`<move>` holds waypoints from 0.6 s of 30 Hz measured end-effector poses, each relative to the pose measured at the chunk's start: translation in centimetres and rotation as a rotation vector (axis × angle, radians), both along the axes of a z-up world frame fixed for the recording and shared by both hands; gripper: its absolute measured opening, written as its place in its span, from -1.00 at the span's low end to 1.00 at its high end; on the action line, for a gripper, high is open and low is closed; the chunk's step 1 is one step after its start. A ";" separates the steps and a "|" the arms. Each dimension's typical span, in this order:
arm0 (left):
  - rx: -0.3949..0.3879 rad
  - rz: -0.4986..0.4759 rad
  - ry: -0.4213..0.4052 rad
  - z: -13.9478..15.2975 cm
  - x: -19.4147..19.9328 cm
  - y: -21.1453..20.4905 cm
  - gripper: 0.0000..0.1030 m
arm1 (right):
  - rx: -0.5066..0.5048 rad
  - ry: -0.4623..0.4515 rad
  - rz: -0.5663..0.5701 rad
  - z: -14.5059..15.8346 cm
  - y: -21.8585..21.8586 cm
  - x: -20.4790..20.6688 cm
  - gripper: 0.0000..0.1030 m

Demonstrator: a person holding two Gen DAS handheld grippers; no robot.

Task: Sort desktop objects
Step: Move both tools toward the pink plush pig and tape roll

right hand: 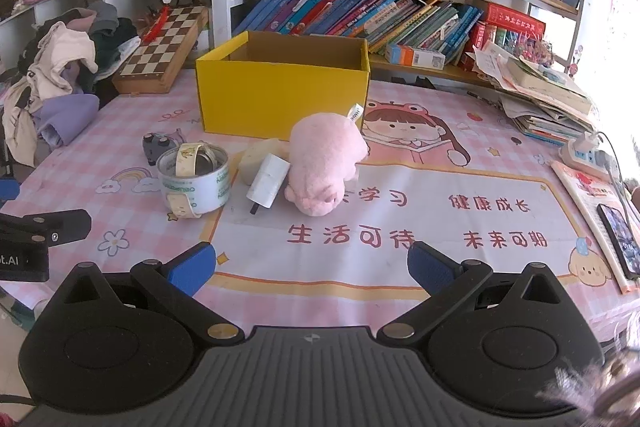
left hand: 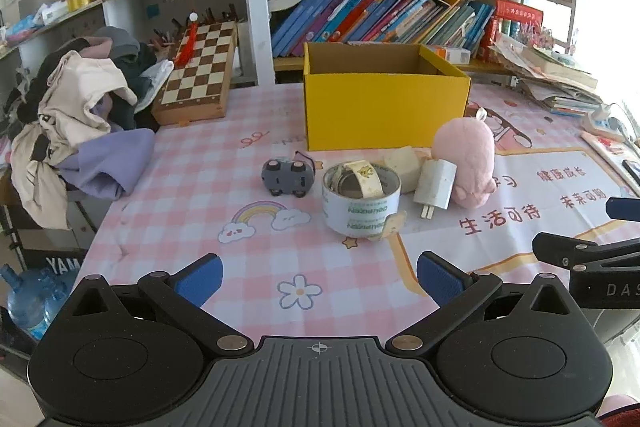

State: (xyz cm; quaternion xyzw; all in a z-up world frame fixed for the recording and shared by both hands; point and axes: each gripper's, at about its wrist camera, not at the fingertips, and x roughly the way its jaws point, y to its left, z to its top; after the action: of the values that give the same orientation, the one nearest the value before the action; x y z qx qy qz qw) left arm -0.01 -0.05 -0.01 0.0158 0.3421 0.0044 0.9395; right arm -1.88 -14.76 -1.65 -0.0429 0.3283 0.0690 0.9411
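- The left gripper (left hand: pixel 319 279) hovered over the pink checked tablecloth (left hand: pixel 192 187) with its 2 blue pads (left hand: pixel 202 277) spread wide and nothing between them, angled down toward the clutter; it looked poised to choose a first item rather than committed to one.
- The right gripper (right hand: pixel 311 267) was likewise released and empty, hanging near the printed mat (right hand: pixel 400 227), well short of any object.
- The yellow box (left hand: pixel 384 111) stood open-topped just behind the loose items, probably set there as the bin for sorting, so each thing needed only a short carry.
- The things to sort lay bunched in 1 row in front of the box: a grey toy car (left hand: pixel 286 177) lying on its side with its wheels showing, a roll of tape (left hand: pixel 360 201) with a smaller sticker roll resting in its core, a cream block (left hand: pixel 404 163), a white charger (left hand: pixel 434 187) leaning against that block, and a pink plush pig (left hand: pixel 466 163) touching the charger.
- Judging by the layout, the car and tape sat nearer the left gripper, while the pig sat nearer the right, which would suit a split of the work.
- Nothing seemed to be in the box yet, though its floor was hidden.
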 end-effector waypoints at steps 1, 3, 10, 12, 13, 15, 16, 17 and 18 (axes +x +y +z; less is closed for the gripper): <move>0.002 -0.001 0.003 0.0 0.0 -0.1 1.00 | 0.000 0.001 -0.001 0.0 0.0 0.0 1.00; 0.007 -0.002 0.010 0.0 0.0 -0.2 1.00 | 0.000 0.002 -0.003 0.0 -0.1 0.0 1.00; 0.002 -0.008 0.017 -0.3 0.0 -0.1 1.00 | 0.001 0.007 -0.012 -0.1 -0.2 0.0 1.00; 0.002 -0.007 0.019 -0.3 0.2 -0.2 1.00 | 0.001 0.009 -0.014 -0.1 -0.2 0.0 1.00; 0.002 -0.007 0.021 -0.2 0.2 -0.2 1.00 | 0.001 0.009 -0.015 -0.1 -0.2 0.0 1.00; 0.001 -0.007 0.023 -0.2 0.4 -0.2 1.00 | 0.001 0.011 -0.017 -0.1 -0.3 0.0 1.00; 0.003 -0.007 0.023 -0.2 0.4 -0.3 1.00 | 0.002 0.012 -0.019 -0.1 -0.3 0.0 1.00; 0.004 -0.007 0.023 -0.2 0.3 -0.4 1.00 | 0.002 0.012 -0.020 -0.1 -0.3 0.0 1.00; 0.005 -0.007 0.024 -0.3 0.3 -0.4 1.00 | 0.002 0.013 -0.021 -0.1 -0.3 0.1 1.00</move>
State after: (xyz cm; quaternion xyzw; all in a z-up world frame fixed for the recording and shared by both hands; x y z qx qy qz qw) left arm 0.31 -0.48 -0.26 0.0194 0.3531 0.0017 0.9354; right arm -1.83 -15.08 -1.76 -0.0382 0.3347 0.0598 0.9396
